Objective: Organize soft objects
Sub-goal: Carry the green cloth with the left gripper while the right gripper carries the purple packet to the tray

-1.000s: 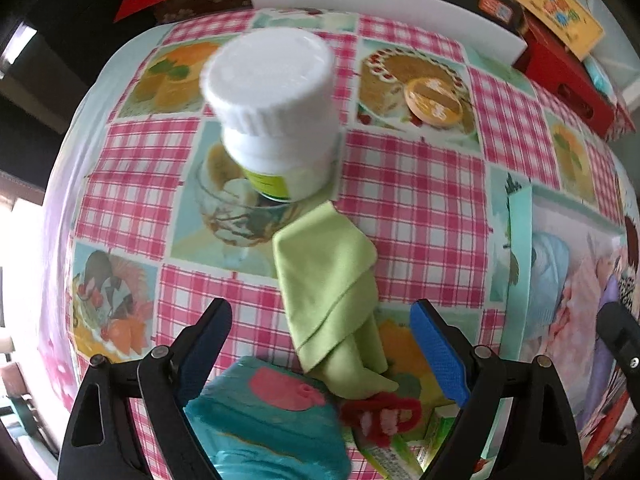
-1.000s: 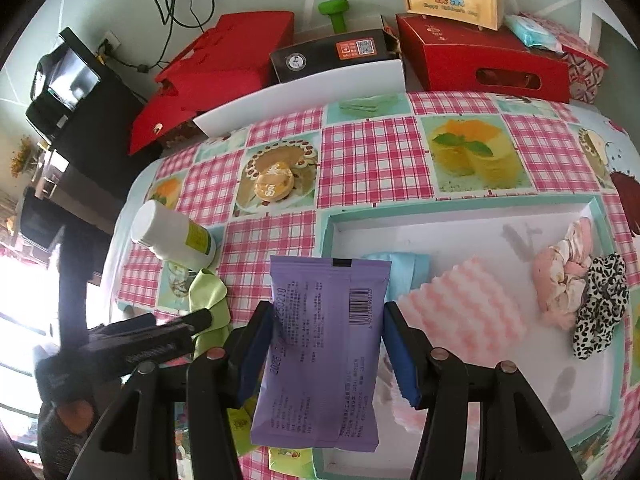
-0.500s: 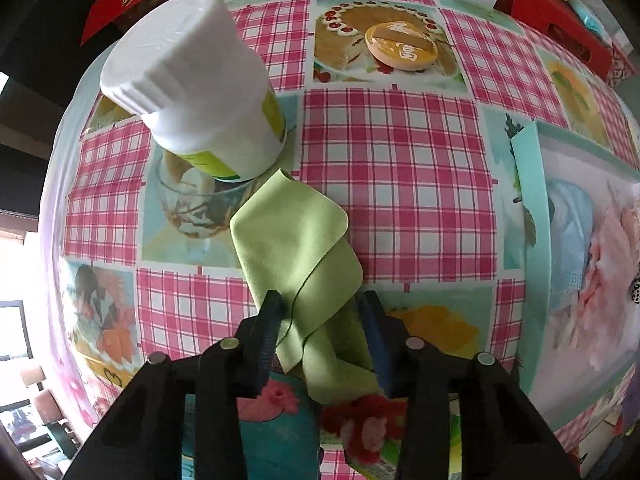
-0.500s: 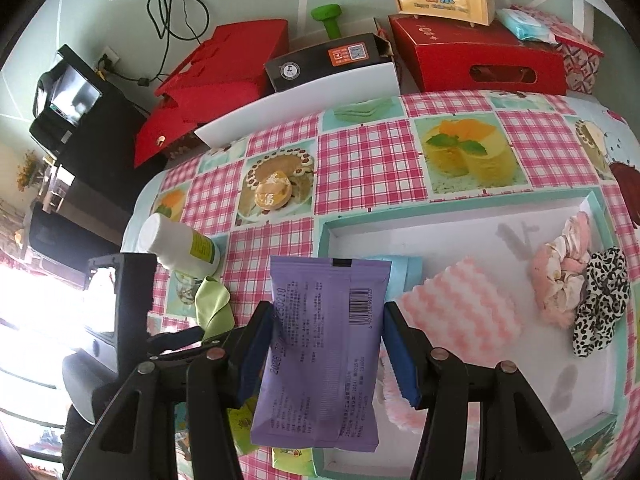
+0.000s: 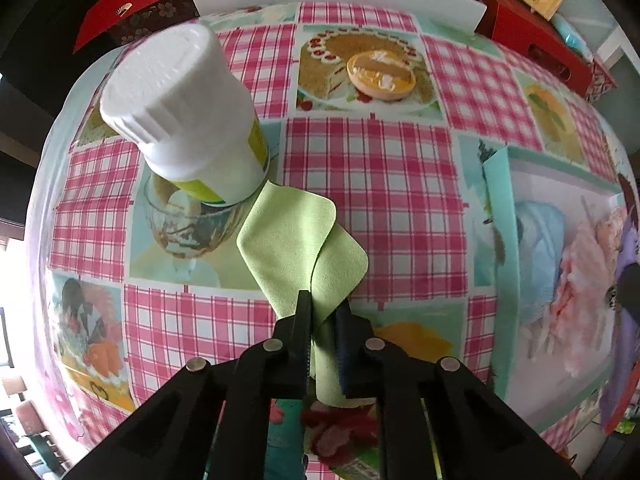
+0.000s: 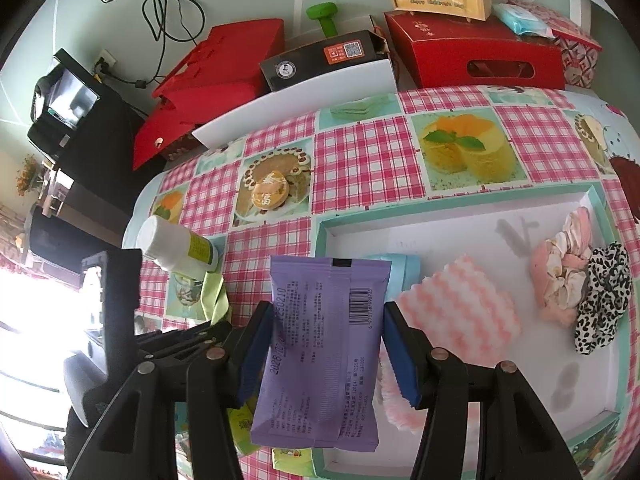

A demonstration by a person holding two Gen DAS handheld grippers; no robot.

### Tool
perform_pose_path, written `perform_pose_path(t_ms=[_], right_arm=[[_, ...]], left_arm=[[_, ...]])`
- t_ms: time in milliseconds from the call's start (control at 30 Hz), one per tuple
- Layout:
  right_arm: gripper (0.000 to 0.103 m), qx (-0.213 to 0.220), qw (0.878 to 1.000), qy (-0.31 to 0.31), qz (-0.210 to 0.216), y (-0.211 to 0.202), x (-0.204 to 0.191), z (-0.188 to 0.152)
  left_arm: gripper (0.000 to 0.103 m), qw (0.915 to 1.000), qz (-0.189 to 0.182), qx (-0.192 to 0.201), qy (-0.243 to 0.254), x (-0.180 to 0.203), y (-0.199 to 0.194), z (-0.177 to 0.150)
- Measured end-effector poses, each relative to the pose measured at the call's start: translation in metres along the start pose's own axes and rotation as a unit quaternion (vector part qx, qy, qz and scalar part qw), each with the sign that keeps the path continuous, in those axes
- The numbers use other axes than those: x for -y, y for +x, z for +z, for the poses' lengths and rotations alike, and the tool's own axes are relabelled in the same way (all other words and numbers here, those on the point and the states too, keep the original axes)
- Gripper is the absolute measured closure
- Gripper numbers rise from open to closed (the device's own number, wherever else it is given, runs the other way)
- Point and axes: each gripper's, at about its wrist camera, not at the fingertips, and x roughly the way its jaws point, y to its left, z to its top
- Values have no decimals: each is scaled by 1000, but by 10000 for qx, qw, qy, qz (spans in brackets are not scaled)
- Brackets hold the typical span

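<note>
Green cloth (image 5: 304, 248) in left tool (image 5: 323, 320)

Home: dessert-print tablecloth (image 6: 368, 160), gift boxes (image 6: 472, 56).

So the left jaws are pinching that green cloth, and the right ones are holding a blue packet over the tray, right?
Not quite: the packet is purple, not blue, as the right wrist view shows. The rest holds: the left jaws pinch the green cloth, and the packet hangs over the tray.
</note>
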Motion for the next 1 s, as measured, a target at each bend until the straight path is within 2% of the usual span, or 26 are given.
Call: perform_pose_path(t_ms=[200,433,733,833,1000], right_arm=[[45,-10,10000,2,-6,1,0,0],[45,-11,10000,2,-5,0,0,1],[45,29,10000,-3,4,-2,0,0],[45,26,10000,-4,-1,-2,1,0],[45,8,10000,-7,-4,-1,0,0]], left_arm=[[93,9993,-214,262,-140,-11,-20,7],[93,9977,-275,576,-242,-22,-48,9],[94,9909,-635,1134,-335,-32,-86,-1],[94,9919,-590,1055,-386,-32,-83,1],[93,9970,-278,621,-375,-25,-51,6]])
